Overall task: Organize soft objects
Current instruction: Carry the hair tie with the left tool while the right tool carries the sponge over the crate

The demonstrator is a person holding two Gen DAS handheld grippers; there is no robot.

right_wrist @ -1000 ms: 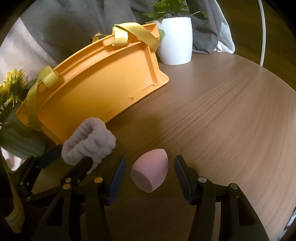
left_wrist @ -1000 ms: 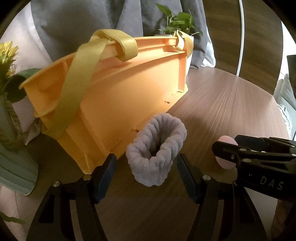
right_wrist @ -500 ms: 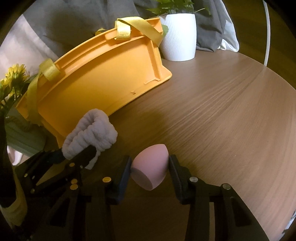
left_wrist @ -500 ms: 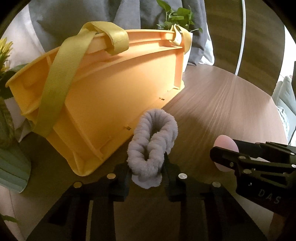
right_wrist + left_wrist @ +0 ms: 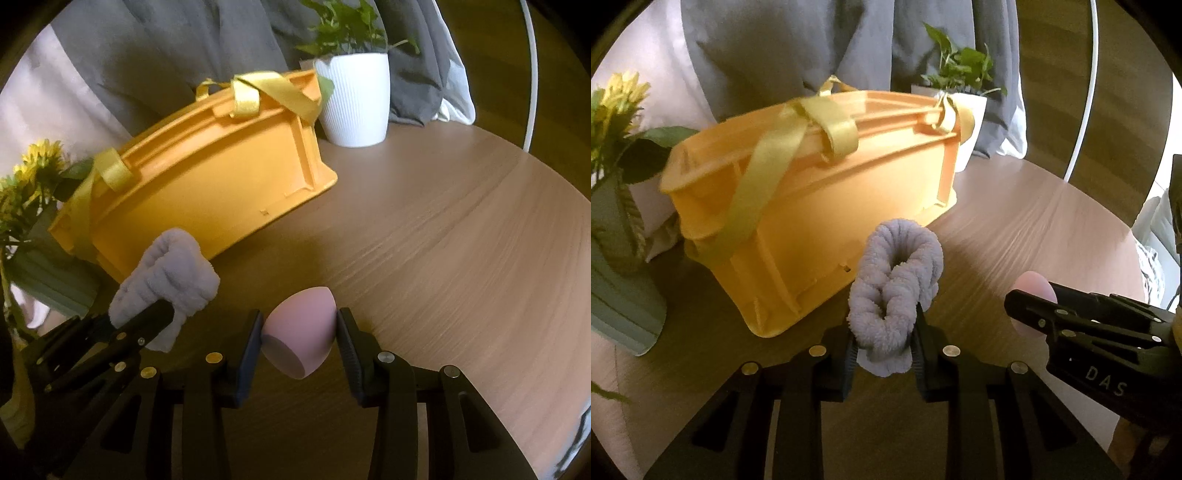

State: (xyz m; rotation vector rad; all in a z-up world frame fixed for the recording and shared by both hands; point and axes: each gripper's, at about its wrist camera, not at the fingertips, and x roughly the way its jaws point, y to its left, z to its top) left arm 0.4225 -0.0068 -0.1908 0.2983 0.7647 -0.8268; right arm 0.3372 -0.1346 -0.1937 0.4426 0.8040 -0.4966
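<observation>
A fluffy lavender scrunchie [image 5: 895, 291] is squeezed flat between the pads of my left gripper [image 5: 882, 345], which is shut on it and holds it just off the wooden table [image 5: 1034, 236]. In the right wrist view the same scrunchie [image 5: 166, 277] shows at the left. A pink egg-shaped makeup sponge [image 5: 299, 332] sits pinched between the pads of my right gripper [image 5: 300, 338], which is shut on it. An orange plastic basket [image 5: 812, 206] with yellow straps stands behind both, tilted, its opening hidden from me.
A white ribbed pot with a green plant [image 5: 354, 99] stands right of the basket [image 5: 207, 184]. Yellow artificial flowers in a pale green vase [image 5: 617, 229] are at the left. Grey and pink curtains hang behind. A thin white pole [image 5: 532, 74] rises at the far right.
Both grippers went from open around their objects to shut on them. The left gripper has then lifted the scrunchie slightly; the right has stayed about where it was.
</observation>
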